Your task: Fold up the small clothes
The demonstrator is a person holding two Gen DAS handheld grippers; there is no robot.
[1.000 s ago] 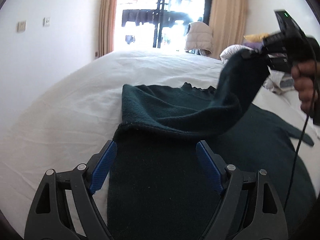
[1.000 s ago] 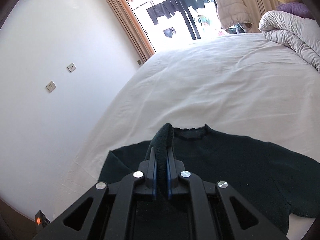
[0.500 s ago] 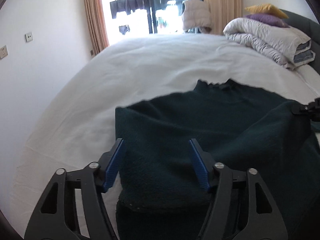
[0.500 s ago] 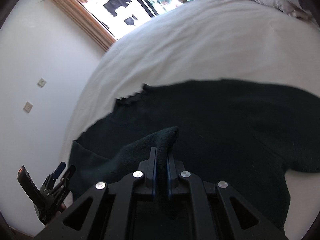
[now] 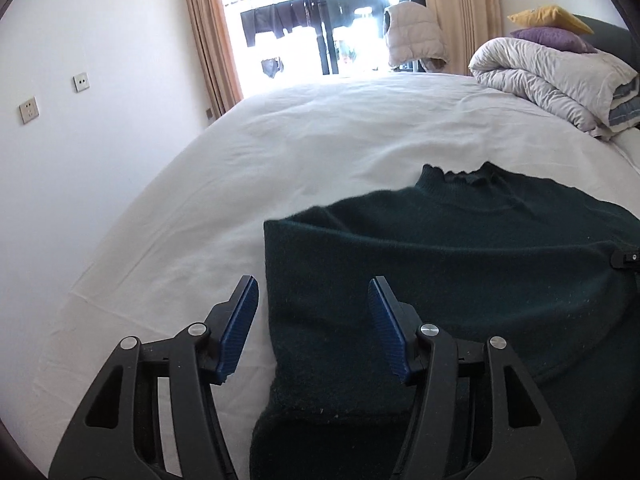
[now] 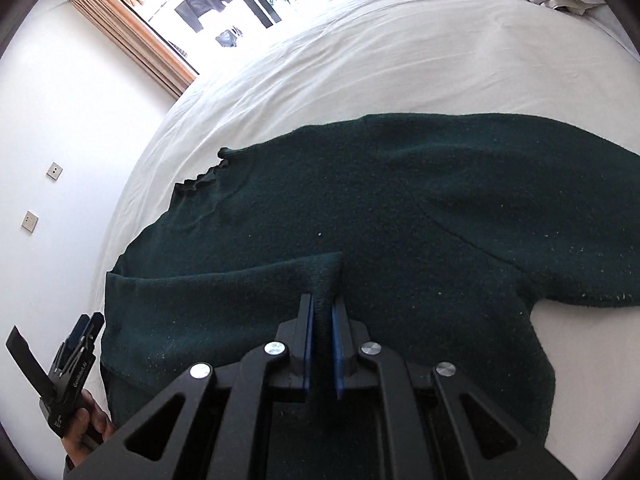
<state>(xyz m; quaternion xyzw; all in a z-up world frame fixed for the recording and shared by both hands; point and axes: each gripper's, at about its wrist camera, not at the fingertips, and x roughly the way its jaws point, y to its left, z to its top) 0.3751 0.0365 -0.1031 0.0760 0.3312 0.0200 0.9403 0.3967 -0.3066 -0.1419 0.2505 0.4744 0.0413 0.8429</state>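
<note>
A dark green sweater [image 5: 460,260] lies flat on the white bed, its frilled collar [image 5: 464,174] pointing away from me. Its left sleeve [image 6: 240,284] is folded across the body. My right gripper [image 6: 322,300] is shut on that sleeve's cuff, low over the chest; a corner of it shows at the right edge of the left wrist view [image 5: 626,258]. My left gripper [image 5: 313,282] hovers open over the sweater's folded left edge, and neither blue pad touches the cloth. A hand holds it at the lower left of the right wrist view [image 6: 76,356].
The white sheet [image 5: 320,140] stretches far beyond the sweater. A rolled grey duvet [image 5: 552,76] with purple and yellow pillows [image 5: 548,20] sits at the far right. A white wall with sockets [image 5: 30,110] runs along the left; a curtained balcony door [image 5: 320,20] stands behind.
The right gripper brought the raised sleeve down and laid it across the sweater's body. The left gripper shifted along the sweater's left edge and its jaws narrowed.
</note>
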